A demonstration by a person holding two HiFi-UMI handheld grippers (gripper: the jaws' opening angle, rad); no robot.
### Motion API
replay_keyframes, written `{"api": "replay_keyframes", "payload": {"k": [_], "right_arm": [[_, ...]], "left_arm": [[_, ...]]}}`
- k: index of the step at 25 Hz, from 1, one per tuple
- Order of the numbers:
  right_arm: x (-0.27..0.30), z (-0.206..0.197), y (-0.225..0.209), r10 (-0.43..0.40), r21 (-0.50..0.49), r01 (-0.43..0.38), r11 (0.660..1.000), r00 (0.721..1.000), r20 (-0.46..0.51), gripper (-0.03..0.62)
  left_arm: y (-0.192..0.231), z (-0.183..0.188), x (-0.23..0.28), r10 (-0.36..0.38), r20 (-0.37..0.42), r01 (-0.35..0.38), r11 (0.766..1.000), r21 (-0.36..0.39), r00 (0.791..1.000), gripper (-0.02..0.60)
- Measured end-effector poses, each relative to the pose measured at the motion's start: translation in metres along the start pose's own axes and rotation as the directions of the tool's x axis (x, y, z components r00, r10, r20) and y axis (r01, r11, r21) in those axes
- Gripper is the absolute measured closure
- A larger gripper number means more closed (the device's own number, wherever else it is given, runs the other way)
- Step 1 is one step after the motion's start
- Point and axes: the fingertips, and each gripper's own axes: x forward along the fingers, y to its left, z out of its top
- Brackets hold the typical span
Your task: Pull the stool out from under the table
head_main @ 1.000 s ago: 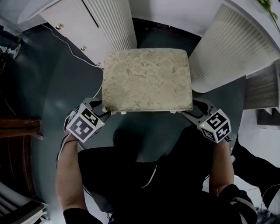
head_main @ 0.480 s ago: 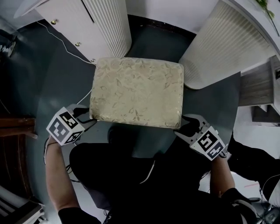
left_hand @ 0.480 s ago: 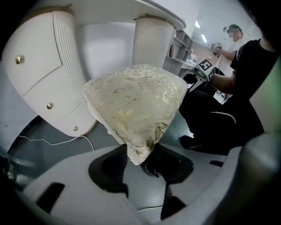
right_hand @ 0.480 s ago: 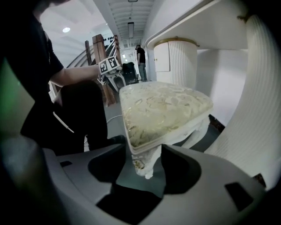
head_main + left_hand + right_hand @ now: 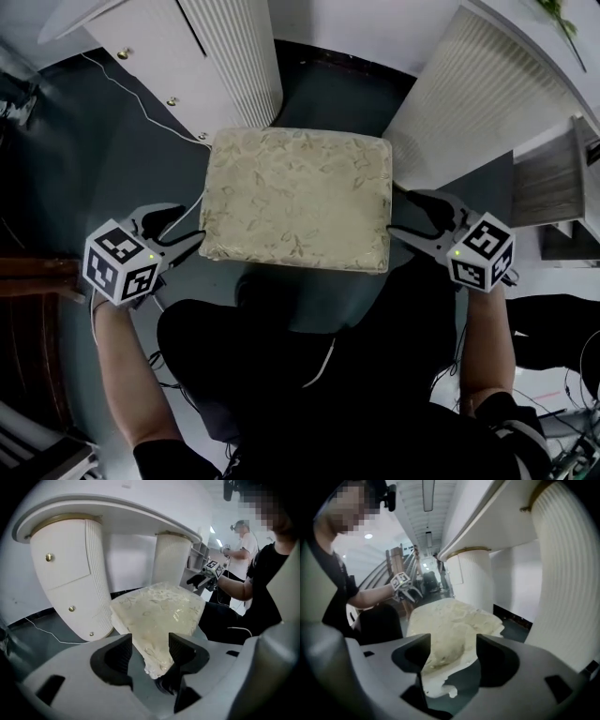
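The stool (image 5: 298, 197), with a cream floral cushion, stands on the dark floor between the white table's two fluted pedestals. My left gripper (image 5: 178, 230) hovers just off its near left corner. My right gripper (image 5: 403, 216) is beside its right edge. Both sets of jaws have just been opening. In the left gripper view a corner of the stool (image 5: 159, 616) shows between the left gripper's (image 5: 150, 646) jaws, but the pads do not press on it. The right gripper view is alike: a stool corner (image 5: 450, 620) lies beyond the right gripper's (image 5: 452, 644) spread jaws.
The table's left pedestal (image 5: 230, 47) and right pedestal (image 5: 487, 94) flank the stool's far end. A white cable (image 5: 141, 98) trails over the floor at the left. Dark wooden furniture (image 5: 37, 272) stands far left, a grey shelf (image 5: 562, 187) far right. My legs are directly behind the stool.
Both grippers have left the stool's near corners and risen beside it, with their jaws wider apart. The stool stays where it was.
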Motion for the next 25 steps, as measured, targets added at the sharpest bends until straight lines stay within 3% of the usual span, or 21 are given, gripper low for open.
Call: {"api": "replay_keyframes", "payload": {"k": [3,6,11,16,20,25], "right_arm": [[0.018,0.012,-0.032,-0.096,0.096,0.095,0.991,0.995,0.004,0.275],[0.034,0.023,-0.052,-0.126,0.219,0.114,0.969,0.991,0.042,0.259],[0.057,0.012,-0.061,-0.136,0.294,0.132,0.947,0.991,-0.008,0.210],[0.061,0.005,-0.067,-0.135,0.365,0.124,0.923,0.991,0.003,0.151],[0.066,0.004,-0.060,-0.089,0.404,0.062,0.913,0.995,0.048,0.212],[0.067,0.007,-0.057,-0.095,0.369,0.068,0.927,0.994,0.057,0.250]], "left_arm": [[0.015,0.023,0.012,0.011,0.084,-0.006,0.998,-0.061,0.996,0.271],[0.031,0.042,0.030,0.021,0.146,-0.002,0.991,-0.132,0.989,0.268],[0.039,0.045,0.062,-0.002,0.122,0.024,0.983,-0.182,0.992,0.214],[0.041,0.042,0.075,-0.029,0.123,0.055,0.976,-0.212,0.992,0.178],[0.039,0.038,0.079,-0.057,0.147,0.091,0.966,-0.241,0.988,0.181],[0.035,0.038,0.080,-0.060,0.126,0.088,0.970,-0.228,0.990,0.206]]}}
